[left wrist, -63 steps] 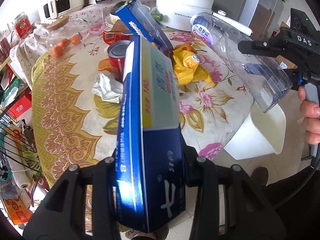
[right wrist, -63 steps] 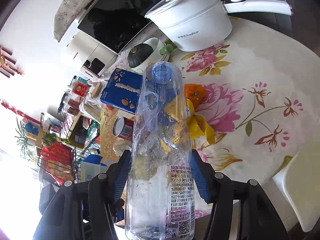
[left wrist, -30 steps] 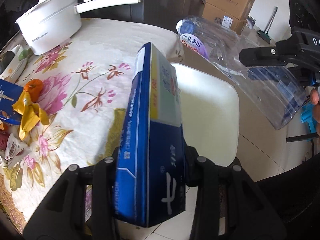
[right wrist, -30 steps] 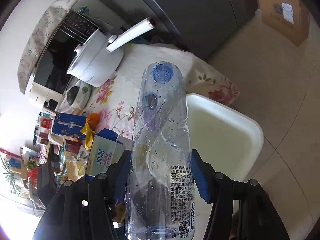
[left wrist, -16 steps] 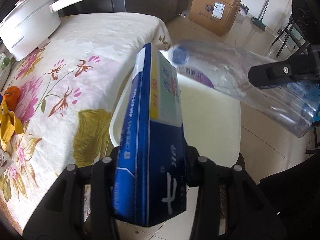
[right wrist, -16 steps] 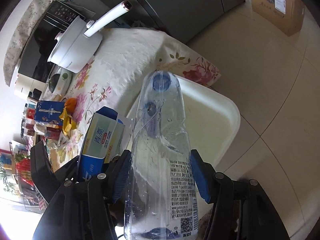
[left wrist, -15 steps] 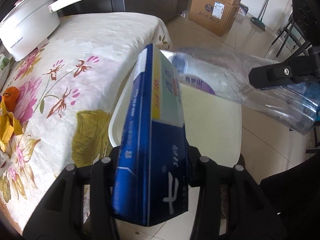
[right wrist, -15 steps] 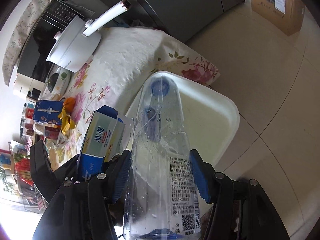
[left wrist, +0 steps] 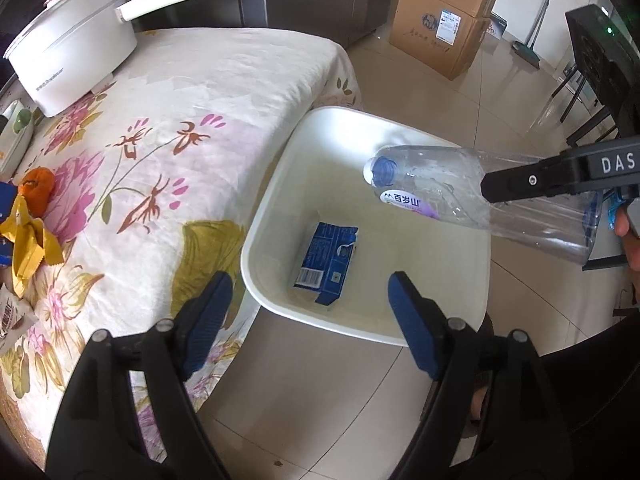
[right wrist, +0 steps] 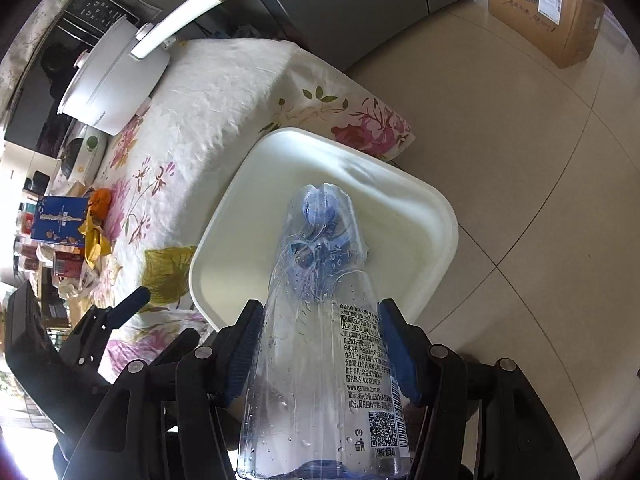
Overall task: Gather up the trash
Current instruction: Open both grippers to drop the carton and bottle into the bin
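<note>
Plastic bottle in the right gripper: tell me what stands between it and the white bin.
Nothing visible does. The plastic bottle, clamped in the right gripper, points cap-first into the open white bin. Only the blue carton lies on the bin's floor, leaving room beside it.

**Flowered table, tiled floor and a white bin at the table's corner**

A table under a floral tablecloth (left wrist: 208, 92) carries a white long-handled pot (left wrist: 72, 60) at its far side; an orange (left wrist: 38, 188) touches a crumpled yellow wrapper (left wrist: 28, 236) near the left edge, with a blue box (right wrist: 60, 216) just beside them; on the beige tiled floor (left wrist: 340, 400) a white bin (left wrist: 288, 184) stands against the cloth's hanging corner; stacked cardboard boxes (left wrist: 440, 28) sit on the floor well apart.
</note>
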